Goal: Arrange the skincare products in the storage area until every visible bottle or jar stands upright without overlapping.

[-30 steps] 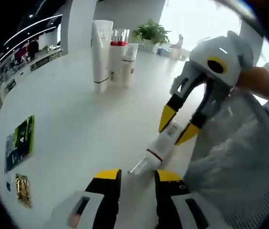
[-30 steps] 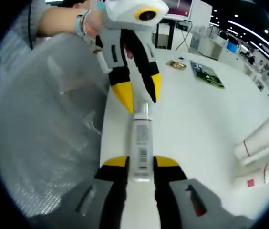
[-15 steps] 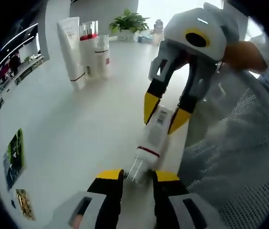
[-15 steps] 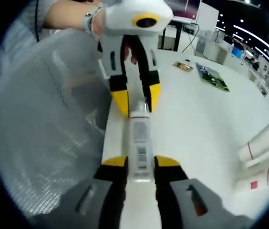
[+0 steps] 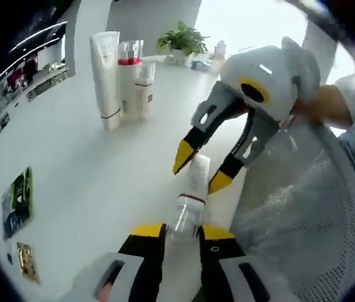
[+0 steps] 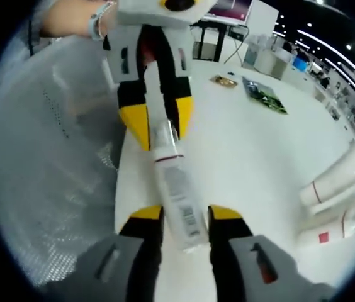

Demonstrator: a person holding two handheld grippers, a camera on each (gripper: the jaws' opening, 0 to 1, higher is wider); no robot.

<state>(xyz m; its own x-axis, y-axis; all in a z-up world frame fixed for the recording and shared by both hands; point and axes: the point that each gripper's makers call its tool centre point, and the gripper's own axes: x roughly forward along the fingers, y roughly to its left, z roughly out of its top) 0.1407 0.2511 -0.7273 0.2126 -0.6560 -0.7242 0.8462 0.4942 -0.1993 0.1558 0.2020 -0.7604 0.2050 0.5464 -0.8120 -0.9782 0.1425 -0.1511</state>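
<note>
My left gripper [image 5: 175, 231] clamps the clear cap of the white bottle [image 5: 191, 195]; my right gripper [image 6: 184, 214] straddles its base, apparently gripping, above the white table [image 5: 89, 170], upright tubes [image 5: 122, 78] behind

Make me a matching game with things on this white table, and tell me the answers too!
Things:
1. tall white tube
2. small bottle
3. potted plant
4. green card

Where or how:
A. lying flat on the table
B. held between the two grippers
C. standing upright in a group of products
D. at the far end of the table, behind the products

Answers: 1-C, 2-B, 3-D, 4-A. The left gripper has the bottle's clear cap end, and the right gripper has its white body.
</note>
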